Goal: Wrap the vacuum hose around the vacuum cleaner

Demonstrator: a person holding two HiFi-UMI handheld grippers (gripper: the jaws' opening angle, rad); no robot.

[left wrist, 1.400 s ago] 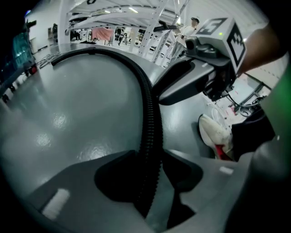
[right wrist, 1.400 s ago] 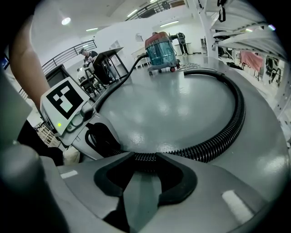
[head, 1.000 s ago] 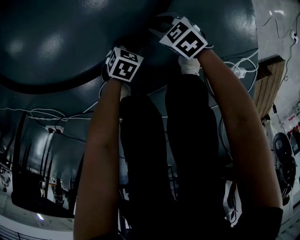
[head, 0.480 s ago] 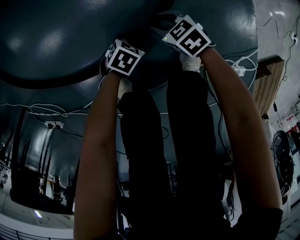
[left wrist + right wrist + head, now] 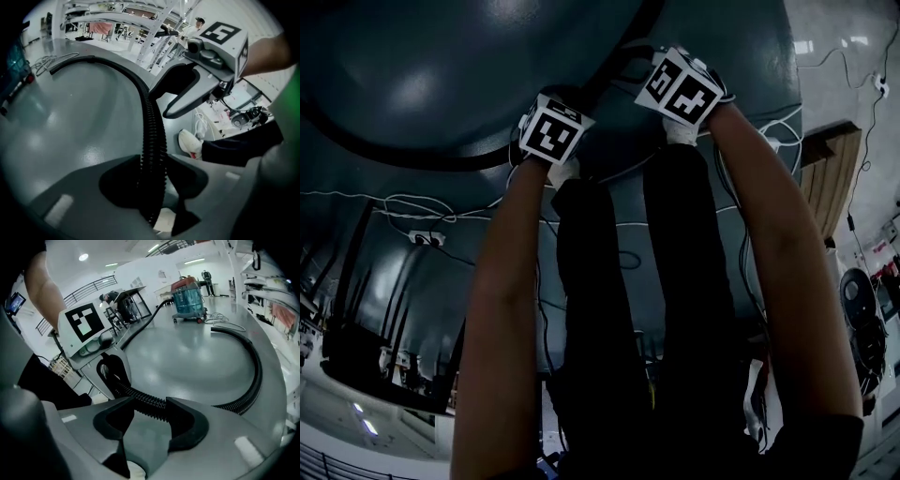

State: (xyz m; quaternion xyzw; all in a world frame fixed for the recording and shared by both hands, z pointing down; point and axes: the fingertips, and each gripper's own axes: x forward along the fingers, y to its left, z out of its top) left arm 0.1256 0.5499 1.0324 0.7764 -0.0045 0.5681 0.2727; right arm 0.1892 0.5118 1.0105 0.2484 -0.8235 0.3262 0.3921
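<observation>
Hardly started, to judge by the hose [image 5: 151, 122] sprawled in a long curve over the floor [image 5: 187, 362], well apart from the vacuum [image 5: 189, 300] standing far off, with no turn laid round it yet and all the winding left to do. Gripping the hose in the left gripper [image 5: 153, 164], jaws closed round its ribs, while opening the right gripper [image 5: 145, 411] just beside it, hose crossing between those jaws. Reaching both arms [image 5: 502, 300] forward and down, grippers close together beyond the legs [image 5: 619, 328]
</observation>
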